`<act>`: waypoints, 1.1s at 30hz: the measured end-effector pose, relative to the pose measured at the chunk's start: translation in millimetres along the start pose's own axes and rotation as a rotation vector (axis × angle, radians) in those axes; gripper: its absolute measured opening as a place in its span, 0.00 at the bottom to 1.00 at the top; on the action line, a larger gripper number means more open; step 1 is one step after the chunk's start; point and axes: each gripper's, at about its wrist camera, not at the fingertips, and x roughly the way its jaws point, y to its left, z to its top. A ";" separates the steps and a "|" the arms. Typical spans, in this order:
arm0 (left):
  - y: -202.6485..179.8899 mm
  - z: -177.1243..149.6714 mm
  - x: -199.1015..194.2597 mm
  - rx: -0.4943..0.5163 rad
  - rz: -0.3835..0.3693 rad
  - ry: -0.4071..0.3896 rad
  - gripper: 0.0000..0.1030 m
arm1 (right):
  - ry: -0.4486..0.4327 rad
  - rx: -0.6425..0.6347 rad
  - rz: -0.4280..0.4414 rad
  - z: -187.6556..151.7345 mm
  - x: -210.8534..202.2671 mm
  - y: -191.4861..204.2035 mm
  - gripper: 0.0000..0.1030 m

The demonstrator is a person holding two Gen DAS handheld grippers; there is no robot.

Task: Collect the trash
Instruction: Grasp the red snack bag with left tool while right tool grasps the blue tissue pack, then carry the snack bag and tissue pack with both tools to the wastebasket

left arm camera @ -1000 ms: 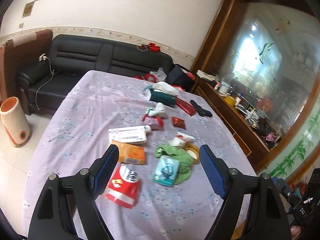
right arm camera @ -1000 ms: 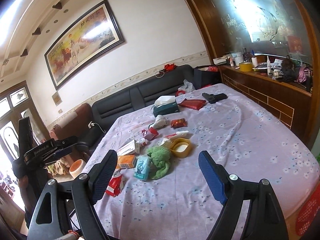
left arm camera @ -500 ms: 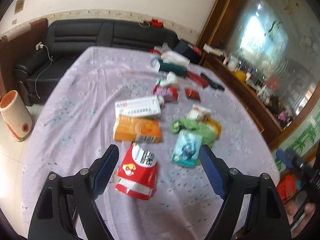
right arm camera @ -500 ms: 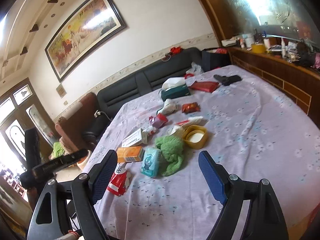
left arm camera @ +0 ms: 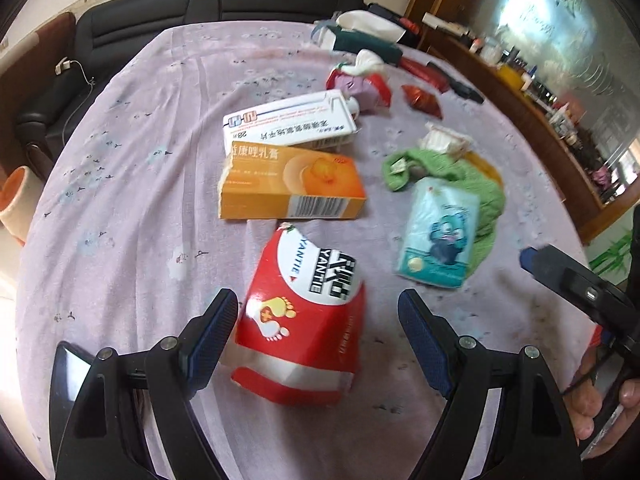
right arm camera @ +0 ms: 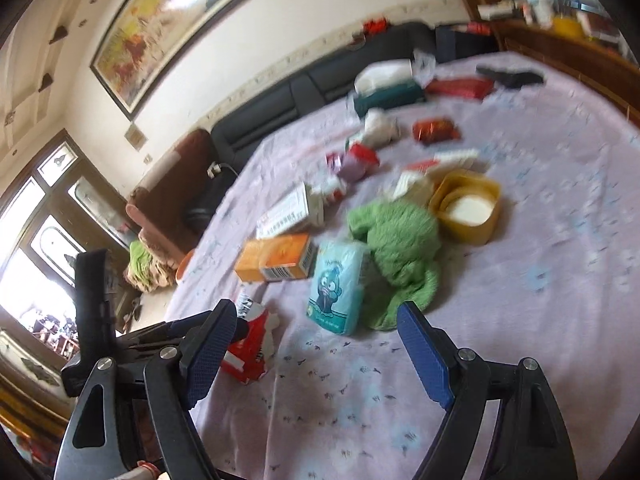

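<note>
trash lies scattered over a lilac flowered tablecloth [left arm camera: 120, 184], most of it in the middle of both views. in the left wrist view the red pack [left arm camera: 304, 320] with a white label and a foot drawing sits low in the centre of the frame, between the blue pads of the left gripper [left arm camera: 316, 336]; the jaws stand wide and neither pad touches the pack, so nothing is held. above the pack lies an orange box [left arm camera: 288, 188], and above that, touching it, a white box [left arm camera: 288, 124] with printed text. to the right a pale blue tissue pack [left arm camera: 438, 232] lies partly on a green cloth [left arm camera: 460, 172]. further up are a red and purple wrapper [left arm camera: 356, 84], a small red sachet [left arm camera: 420, 98], and a dark green tissue box [left arm camera: 368, 46] near the black sofa [left arm camera: 160, 12] at the top of the frame. at the lower right edge a hand [left arm camera: 604, 392] holds the other gripper, blurred

in the right wrist view the right gripper [right arm camera: 316, 344] is also wide open with only cloth between its pads and nothing gripped; the tissue pack [right arm camera: 338, 284] and green cloth [right arm camera: 400, 248] lie just above them. a yellow tub [right arm camera: 468, 208] with something white inside stands right of the green cloth, touching it. the red pack [right arm camera: 250, 348] shows at lower left beside the left pad, with the left gripper [right arm camera: 224, 332] over it, partly hidden
</note>
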 end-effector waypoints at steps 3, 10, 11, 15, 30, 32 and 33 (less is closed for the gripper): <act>-3.2 -1.5 5.1 0.035 0.021 0.007 0.79 | 0.043 0.025 -0.009 2.4 25.3 -5.4 0.77; 0.4 -2.2 12.6 0.031 0.024 0.024 0.64 | 0.100 0.034 -0.027 11.1 60.2 -8.8 0.64; 0.9 -2.4 12.6 0.028 0.022 0.025 0.64 | 0.111 0.039 -0.038 11.5 65.5 -9.3 0.58; 4.5 -4.7 6.8 0.015 0.016 0.011 0.57 | 0.141 0.053 -0.058 11.2 81.5 -13.8 0.32; -20.6 -10.5 -48.3 -0.011 -0.096 -0.121 0.56 | -0.029 0.011 -0.024 -3.6 -12.6 2.3 0.13; -34.0 -12.8 -54.1 0.007 -0.121 -0.133 0.56 | -0.063 0.006 -0.036 -8.9 -31.8 2.6 0.13; -41.4 -14.1 -57.3 0.015 -0.137 -0.141 0.56 | -0.079 0.007 -0.041 -11.4 -41.3 2.1 0.13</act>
